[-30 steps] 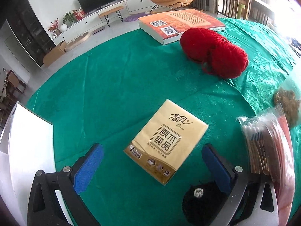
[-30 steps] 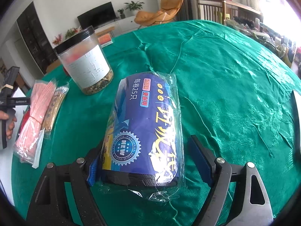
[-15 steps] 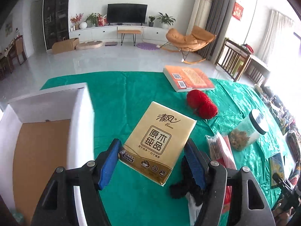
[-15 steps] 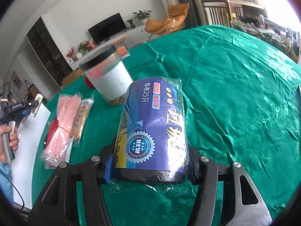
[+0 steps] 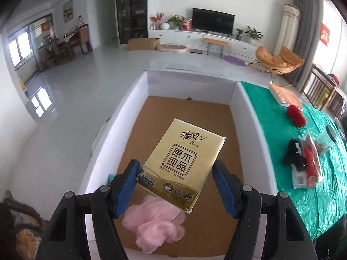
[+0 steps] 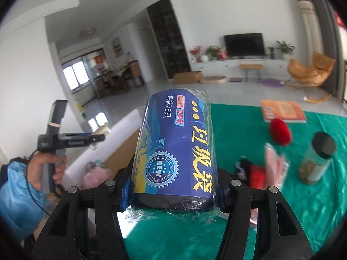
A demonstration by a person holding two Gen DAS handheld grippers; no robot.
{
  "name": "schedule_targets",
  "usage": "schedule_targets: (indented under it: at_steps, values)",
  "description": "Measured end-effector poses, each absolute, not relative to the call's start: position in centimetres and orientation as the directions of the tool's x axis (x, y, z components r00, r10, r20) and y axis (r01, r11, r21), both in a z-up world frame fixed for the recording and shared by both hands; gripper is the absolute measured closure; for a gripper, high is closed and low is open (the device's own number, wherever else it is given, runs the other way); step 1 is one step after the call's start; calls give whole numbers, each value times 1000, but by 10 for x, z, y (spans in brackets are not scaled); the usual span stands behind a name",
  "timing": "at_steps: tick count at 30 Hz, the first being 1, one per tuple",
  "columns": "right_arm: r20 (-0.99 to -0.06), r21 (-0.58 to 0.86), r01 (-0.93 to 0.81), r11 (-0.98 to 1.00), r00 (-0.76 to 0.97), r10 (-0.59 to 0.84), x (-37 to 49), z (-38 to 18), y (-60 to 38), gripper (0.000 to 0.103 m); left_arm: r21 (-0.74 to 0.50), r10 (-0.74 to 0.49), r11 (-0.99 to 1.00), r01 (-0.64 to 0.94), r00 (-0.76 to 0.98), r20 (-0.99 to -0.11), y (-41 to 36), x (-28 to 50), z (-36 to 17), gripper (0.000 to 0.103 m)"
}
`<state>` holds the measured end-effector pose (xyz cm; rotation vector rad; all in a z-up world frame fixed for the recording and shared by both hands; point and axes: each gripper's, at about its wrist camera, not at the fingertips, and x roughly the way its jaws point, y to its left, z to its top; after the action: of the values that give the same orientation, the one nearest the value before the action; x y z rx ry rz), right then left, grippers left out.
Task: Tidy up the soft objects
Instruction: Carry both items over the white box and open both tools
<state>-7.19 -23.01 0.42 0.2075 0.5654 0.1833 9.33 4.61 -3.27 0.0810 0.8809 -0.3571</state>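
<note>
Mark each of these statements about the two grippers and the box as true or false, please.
1. The left gripper holds a gold tissue pack above the white box. True.
2. The white box has nothing in it. False: a pink fluffy thing lies on its brown floor.
3. The right gripper holds a blue roll of bags wrapped in clear film. True.
4. The red yarn is inside the box. False: it lies on the green tablecloth, near the orange book.
5. The jar has a white lid. False: its lid is black.
</note>
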Motion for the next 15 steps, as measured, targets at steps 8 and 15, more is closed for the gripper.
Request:
schedule_targets:
  at_steps: [8, 15]
  values:
    - [-598, 355, -261, 898, 674, 433, -7, -30, -156, 26, -50, -117, 990, 133, 559, -821, 96, 87, -88, 2]
    - [-596, 61, 26, 998, 803, 15, -82, -78, -251, 22, -161, -315, 944, 287, 649, -692, 38, 58, -54, 2]
